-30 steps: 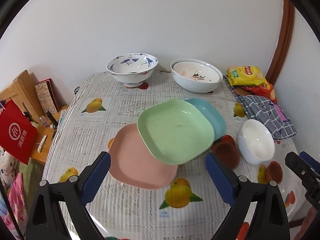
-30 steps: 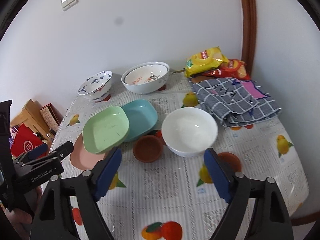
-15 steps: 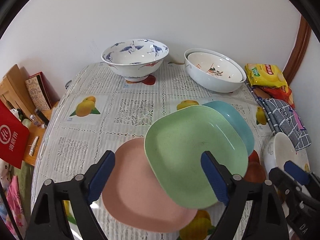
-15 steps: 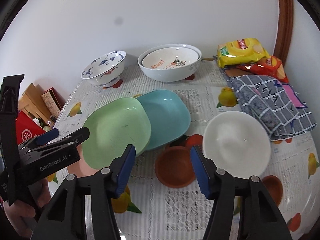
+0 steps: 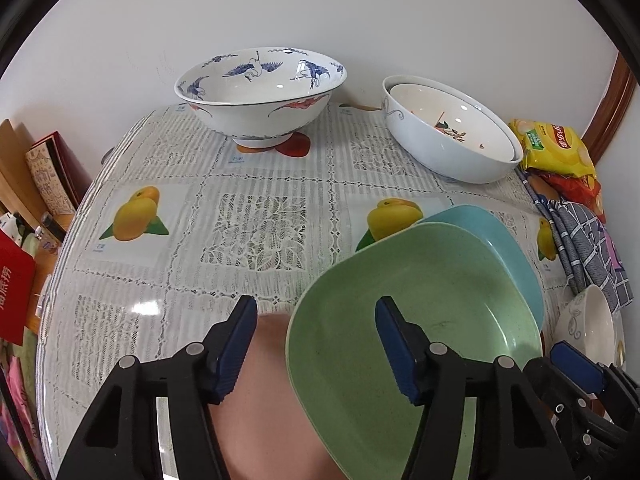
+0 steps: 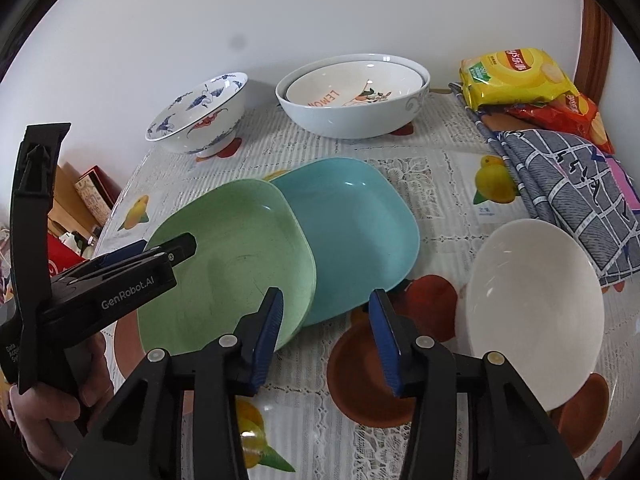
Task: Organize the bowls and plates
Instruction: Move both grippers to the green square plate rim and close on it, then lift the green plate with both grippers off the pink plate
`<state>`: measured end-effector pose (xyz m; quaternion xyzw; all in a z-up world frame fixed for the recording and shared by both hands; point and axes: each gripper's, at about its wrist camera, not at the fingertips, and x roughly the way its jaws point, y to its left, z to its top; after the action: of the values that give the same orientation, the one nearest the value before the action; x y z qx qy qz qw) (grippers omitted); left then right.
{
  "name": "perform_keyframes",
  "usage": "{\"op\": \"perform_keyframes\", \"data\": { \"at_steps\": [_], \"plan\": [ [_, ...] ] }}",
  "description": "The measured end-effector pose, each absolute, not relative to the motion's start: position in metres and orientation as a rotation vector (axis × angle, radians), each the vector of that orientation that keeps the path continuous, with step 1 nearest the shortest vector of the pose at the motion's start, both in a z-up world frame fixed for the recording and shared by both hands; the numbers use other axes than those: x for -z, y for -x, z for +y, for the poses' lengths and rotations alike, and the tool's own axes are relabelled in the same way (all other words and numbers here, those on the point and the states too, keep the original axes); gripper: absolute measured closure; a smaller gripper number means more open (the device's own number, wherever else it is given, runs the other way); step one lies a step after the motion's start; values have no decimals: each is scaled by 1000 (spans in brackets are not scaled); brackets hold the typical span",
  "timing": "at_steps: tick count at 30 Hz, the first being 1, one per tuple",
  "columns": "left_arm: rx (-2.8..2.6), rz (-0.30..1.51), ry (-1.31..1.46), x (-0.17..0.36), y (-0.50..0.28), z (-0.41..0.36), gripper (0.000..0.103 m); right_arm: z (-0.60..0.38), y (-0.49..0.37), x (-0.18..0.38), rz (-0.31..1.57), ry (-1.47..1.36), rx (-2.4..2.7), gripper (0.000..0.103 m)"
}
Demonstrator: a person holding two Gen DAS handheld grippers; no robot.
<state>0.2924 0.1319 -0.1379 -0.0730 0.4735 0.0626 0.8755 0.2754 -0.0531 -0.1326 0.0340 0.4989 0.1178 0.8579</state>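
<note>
Three square plates overlap in a row: pink plate (image 5: pixel 272 412) lowest, green plate (image 5: pixel 432 312) on it, blue plate (image 5: pixel 500 236) under the green one's far edge. My left gripper (image 5: pixel 316 344) is open; its jaws straddle the green plate's near left rim, one over the pink plate. My right gripper (image 6: pixel 324 340) is open, its jaws over the near edges of the green plate (image 6: pixel 232 264) and blue plate (image 6: pixel 352 232). A brown saucer (image 6: pixel 360 376) and a white bowl (image 6: pixel 536 312) sit to its right.
A blue-patterned bowl (image 5: pixel 260 96) and two nested white bowls (image 5: pixel 448 136) stand at the back by the wall. Snack bags (image 6: pixel 520 80) and a checked cloth (image 6: pixel 568 184) lie at the right. The table edge (image 5: pixel 60 280) drops to clutter on the left.
Both grippers have moved forward and down toward the plates. Both sets of jaws have narrowed but remain open.
</note>
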Motion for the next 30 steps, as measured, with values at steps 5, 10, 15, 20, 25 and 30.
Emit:
{"op": "perform_keyframes", "data": {
  "at_steps": [5, 10, 15, 20, 25, 30],
  "plan": [
    [-106, 990, 158, 142, -298, 133, 52, -48, -283, 142, 1069, -70, -248, 68],
    [-102, 981, 165, 144, -297, 133, 55, -42, -288, 151, 1091, -55, -246, 79],
    [-95, 977, 169, 144, -296, 137, 75, -35, -289, 154, 1095, -51, -254, 89],
    [-75, 969, 194, 143, -292, 141, 81, -33, -289, 153, 1079, -40, -243, 90],
    [-65, 958, 206, 136, -286, 142, 84, -36, -287, 151, 1084, -55, -224, 91],
    [-56, 938, 208, 124, -276, 141, 86, -39, -281, 142, 1072, -68, -223, 92]
  ]
}}
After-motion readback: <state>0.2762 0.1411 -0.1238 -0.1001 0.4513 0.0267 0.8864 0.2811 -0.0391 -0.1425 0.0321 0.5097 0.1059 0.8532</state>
